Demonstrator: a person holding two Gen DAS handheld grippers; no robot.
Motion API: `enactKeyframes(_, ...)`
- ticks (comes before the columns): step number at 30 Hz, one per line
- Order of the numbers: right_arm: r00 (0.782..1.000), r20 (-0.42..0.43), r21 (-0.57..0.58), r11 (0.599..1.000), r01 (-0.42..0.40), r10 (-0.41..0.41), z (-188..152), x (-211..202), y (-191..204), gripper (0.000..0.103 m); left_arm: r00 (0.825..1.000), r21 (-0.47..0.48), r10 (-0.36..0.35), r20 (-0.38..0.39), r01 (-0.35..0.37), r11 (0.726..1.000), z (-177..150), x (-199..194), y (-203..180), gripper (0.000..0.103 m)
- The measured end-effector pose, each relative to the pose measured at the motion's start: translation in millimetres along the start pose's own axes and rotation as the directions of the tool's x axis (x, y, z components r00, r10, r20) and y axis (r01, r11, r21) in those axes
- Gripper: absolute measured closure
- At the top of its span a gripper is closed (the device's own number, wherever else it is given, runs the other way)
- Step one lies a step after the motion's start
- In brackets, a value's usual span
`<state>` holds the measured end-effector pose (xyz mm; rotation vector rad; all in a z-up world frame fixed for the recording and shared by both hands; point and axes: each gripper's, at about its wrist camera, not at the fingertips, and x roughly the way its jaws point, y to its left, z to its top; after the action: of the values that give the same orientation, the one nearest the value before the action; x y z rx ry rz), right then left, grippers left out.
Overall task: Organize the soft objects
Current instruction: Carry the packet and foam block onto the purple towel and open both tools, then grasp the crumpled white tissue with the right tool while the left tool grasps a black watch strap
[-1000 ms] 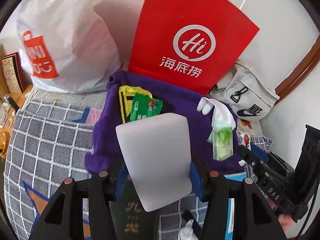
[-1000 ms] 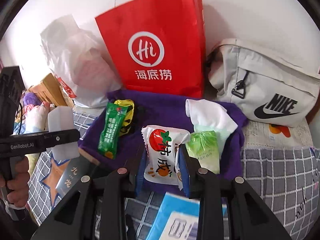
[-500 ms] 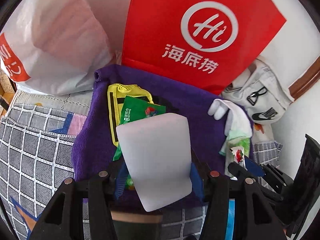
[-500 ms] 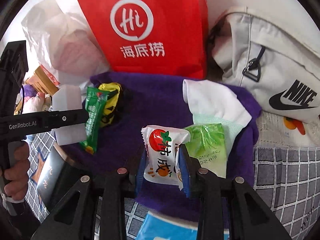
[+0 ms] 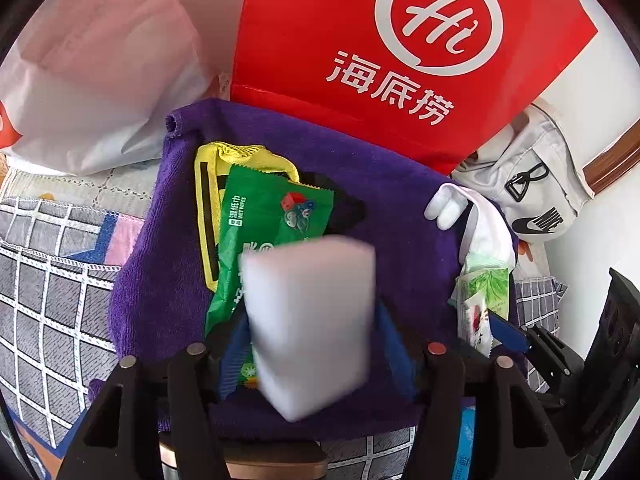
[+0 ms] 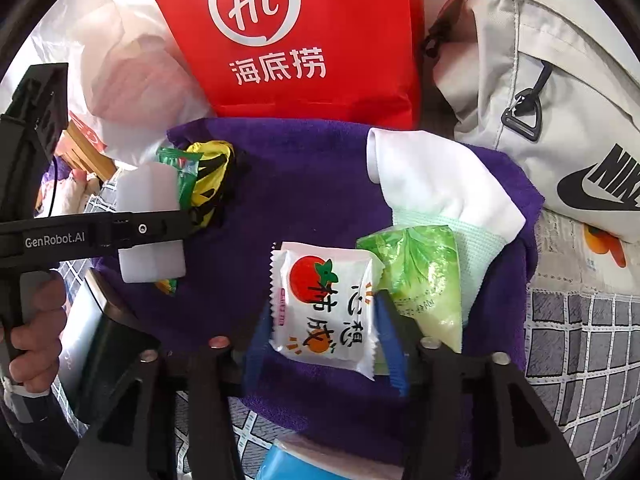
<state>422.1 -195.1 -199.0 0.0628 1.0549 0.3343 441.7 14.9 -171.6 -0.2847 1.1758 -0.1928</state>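
Both jaws are opening: my left hand-held gripper point(image 5: 312, 344) releases the white sponge point(image 5: 310, 328), my right hand-held gripper point(image 6: 324, 332) the tomato packet point(image 6: 324, 304), both just above the purple towel point(image 6: 304, 200). I judge the sponge could bounce off the green wipes pack point(image 5: 272, 232) beneath it.

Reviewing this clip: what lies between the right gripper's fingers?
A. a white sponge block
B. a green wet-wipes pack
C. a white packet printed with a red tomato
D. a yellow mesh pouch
C: in the right wrist view the white tomato packet sits between the right gripper fingers, over the purple towel; their jaws are opening.
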Motion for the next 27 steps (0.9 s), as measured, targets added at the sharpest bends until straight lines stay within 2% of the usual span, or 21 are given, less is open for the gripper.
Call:
enactKeyframes(2,1.0,0.003,-0.007,1.0,-0.005,0.005,-0.3,-0.4,1.9,0.042,1.0,-0.002,0.006,-0.004,-0.006,1.0,2.0,4.0,-2.2,0.034)
enactKeyframes(4,1.0,0.01,-0.024,1.0,0.011,-0.011,0.1,-0.9,6.1,0.029,1.0,-0.004,0.009,-0.005,-0.009,1.0,3.2,5.2,-3.3,0.029)
enactKeyframes(8,0.998,0.053,-0.048,0.998,0.041,-0.038,1.5,-7.0,13.0,0.025,1.0,-0.001,0.017,-0.012,-0.017,1.0,2.9,6.3,-6.1,0.029)
enactKeyframes(14,0.994,0.099,-0.041,0.997,0.058,-0.054,0.0,-25.2,17.0,0.025,0.999,-0.002,0.034,0.007,-0.034,0.999,2.6,-8.5,-4.9,0.029)
enactKeyframes(19,0.986,0.163,-0.037,0.998,0.051,-0.044,-9.3,-59.4,25.2,0.025,0.993,-0.015,0.079,0.086,-0.078,0.997,2.9,-36.7,-0.9,0.029)
enactKeyframes(21,0.984,0.177,-0.031,0.999,0.032,-0.026,-19.4,-75.3,28.3,0.025,0.99,-0.012,0.087,0.111,-0.087,0.996,-0.6,-47.2,0.3,0.029)
enactKeyframes(24,0.982,0.19,-0.047,0.999,-0.006,0.015,-39.8,-95.4,38.2,0.025,0.99,-0.019,0.1,0.101,-0.098,0.995,-6.8,-58.9,1.4,0.029)
enactKeyframes(27,0.978,0.206,-0.081,0.997,-0.007,0.024,-63.8,-111.7,52.7,0.028,0.99,-0.008,0.078,0.115,-0.077,0.997,-17.0,-77.0,-0.3,0.029)
